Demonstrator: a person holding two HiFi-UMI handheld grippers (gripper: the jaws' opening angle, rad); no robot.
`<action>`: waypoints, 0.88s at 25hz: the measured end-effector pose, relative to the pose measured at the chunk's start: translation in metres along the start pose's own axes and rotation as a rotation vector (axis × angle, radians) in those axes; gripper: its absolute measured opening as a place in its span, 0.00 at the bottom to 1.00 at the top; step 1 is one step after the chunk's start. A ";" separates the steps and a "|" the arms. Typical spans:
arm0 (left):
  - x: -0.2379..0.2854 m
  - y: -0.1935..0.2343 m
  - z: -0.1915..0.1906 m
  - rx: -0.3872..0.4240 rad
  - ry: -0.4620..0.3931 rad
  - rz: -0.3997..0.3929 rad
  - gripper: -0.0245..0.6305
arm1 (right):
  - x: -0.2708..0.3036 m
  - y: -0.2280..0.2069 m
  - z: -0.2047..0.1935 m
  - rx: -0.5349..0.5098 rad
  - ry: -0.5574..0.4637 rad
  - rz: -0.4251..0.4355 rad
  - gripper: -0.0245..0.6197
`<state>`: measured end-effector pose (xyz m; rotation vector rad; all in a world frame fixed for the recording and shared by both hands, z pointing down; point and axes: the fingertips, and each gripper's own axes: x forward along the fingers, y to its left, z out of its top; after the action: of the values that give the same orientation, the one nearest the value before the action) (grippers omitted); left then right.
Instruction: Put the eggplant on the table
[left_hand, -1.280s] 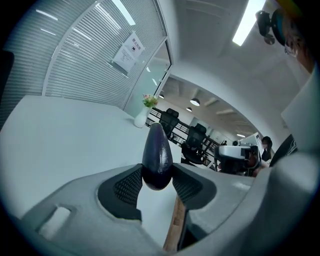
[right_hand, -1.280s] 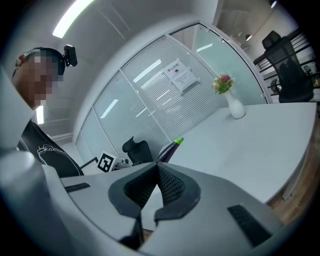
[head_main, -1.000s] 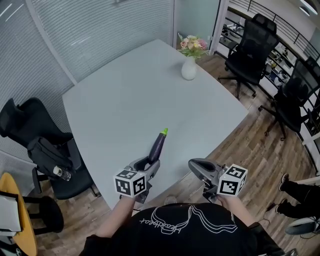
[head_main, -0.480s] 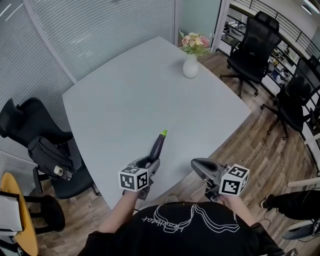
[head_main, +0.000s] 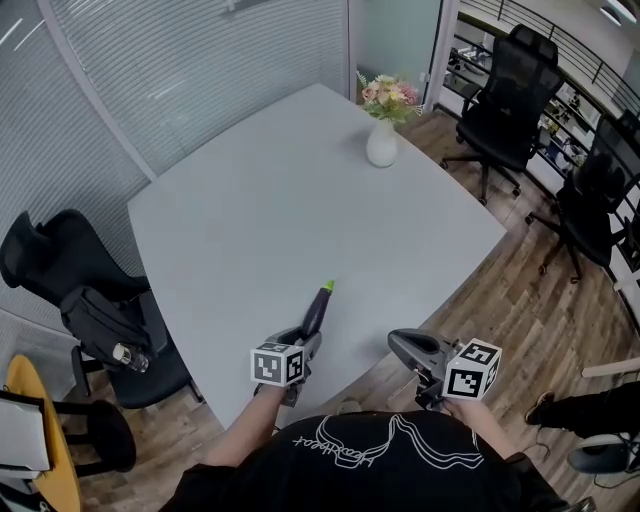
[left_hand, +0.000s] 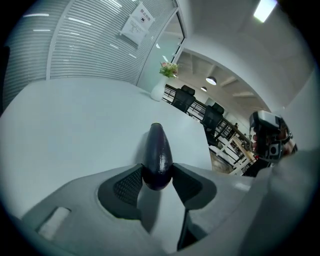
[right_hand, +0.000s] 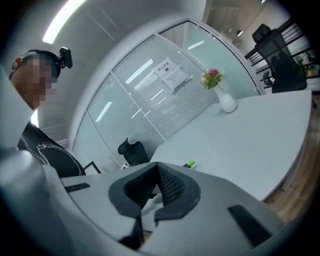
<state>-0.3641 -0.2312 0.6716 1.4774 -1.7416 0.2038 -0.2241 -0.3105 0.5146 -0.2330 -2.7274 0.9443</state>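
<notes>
Starting left: got the left gripper tilted down toward the table, forearm reaching in from below, clamped tight on the fat end of the eggplant. Pointing it away, green stem out front, low over the near edge; can't tell if it's touching. Then the right gripper: held roughly level just off the table's edge, pinched closed on nothing.
</notes>
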 end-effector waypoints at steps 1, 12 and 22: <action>0.002 0.001 -0.002 0.010 0.009 0.007 0.33 | -0.002 -0.001 0.000 0.001 0.001 -0.006 0.05; 0.014 0.009 -0.011 0.064 0.065 0.069 0.33 | -0.018 -0.010 0.001 0.032 -0.024 -0.015 0.05; 0.011 0.006 -0.016 0.047 0.065 0.093 0.34 | -0.043 0.003 0.001 0.025 -0.027 -0.029 0.05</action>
<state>-0.3618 -0.2281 0.6918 1.4090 -1.7651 0.3397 -0.1829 -0.3192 0.5041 -0.1767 -2.7343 0.9796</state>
